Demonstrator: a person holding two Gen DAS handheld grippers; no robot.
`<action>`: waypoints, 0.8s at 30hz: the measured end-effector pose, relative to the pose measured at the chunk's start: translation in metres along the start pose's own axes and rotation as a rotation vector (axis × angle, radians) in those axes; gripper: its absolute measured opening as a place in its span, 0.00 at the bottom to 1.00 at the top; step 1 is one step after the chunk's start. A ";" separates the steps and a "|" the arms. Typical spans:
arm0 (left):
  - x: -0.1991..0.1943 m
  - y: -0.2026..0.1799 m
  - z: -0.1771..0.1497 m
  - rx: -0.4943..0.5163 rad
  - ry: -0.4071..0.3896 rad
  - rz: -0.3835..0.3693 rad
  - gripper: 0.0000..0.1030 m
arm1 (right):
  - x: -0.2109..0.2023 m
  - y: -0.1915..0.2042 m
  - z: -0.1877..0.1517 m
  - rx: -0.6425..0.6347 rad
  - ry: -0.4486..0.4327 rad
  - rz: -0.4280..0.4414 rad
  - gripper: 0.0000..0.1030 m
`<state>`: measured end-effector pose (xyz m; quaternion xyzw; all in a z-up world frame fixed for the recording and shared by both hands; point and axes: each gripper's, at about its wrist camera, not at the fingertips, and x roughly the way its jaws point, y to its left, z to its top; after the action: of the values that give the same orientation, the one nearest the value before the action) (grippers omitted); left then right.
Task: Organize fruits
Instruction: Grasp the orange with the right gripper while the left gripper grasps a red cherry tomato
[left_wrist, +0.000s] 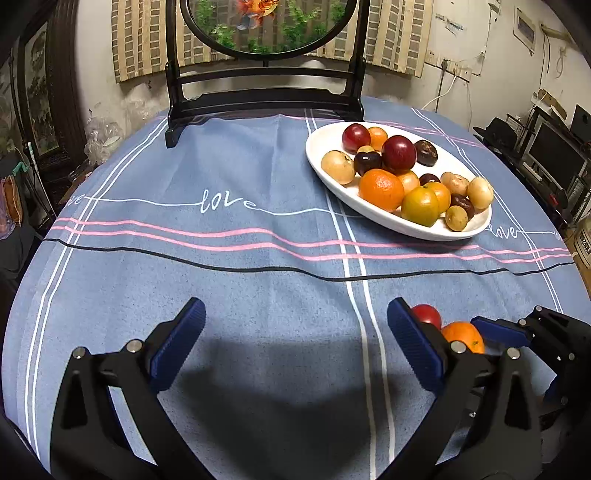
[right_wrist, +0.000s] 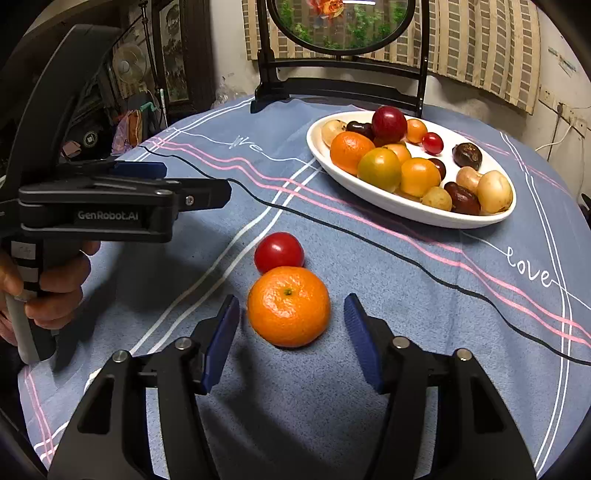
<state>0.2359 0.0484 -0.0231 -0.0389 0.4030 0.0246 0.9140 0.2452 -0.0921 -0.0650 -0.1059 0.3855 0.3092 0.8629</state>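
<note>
A mandarin orange lies on the blue tablecloth, touching a small red fruit just beyond it. My right gripper is open around the orange; a gap shows between each blue pad and the peel. In the left wrist view the same orange and red fruit peek out behind the right finger of my left gripper. It is wide open over bare cloth with nothing between its fingers. A white oval plate holds several oranges, red, dark and yellowish fruits.
A black wooden stand with a round goldfish panel rises at the table's far edge behind the plate. A person's hand holds the left gripper's handle at the left of the right wrist view. Cluttered furniture surrounds the round table.
</note>
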 end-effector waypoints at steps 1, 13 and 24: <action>0.000 0.000 0.000 0.001 -0.001 0.002 0.98 | 0.001 0.000 0.000 0.000 0.002 -0.003 0.51; 0.001 0.002 0.000 -0.006 -0.005 -0.006 0.98 | -0.004 -0.004 0.000 0.027 -0.002 0.010 0.44; -0.006 -0.051 -0.019 0.235 -0.031 -0.143 0.94 | -0.038 -0.053 0.004 0.214 -0.090 -0.030 0.43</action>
<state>0.2215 -0.0040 -0.0284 0.0401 0.3850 -0.0876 0.9179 0.2609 -0.1489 -0.0376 -0.0048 0.3756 0.2579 0.8901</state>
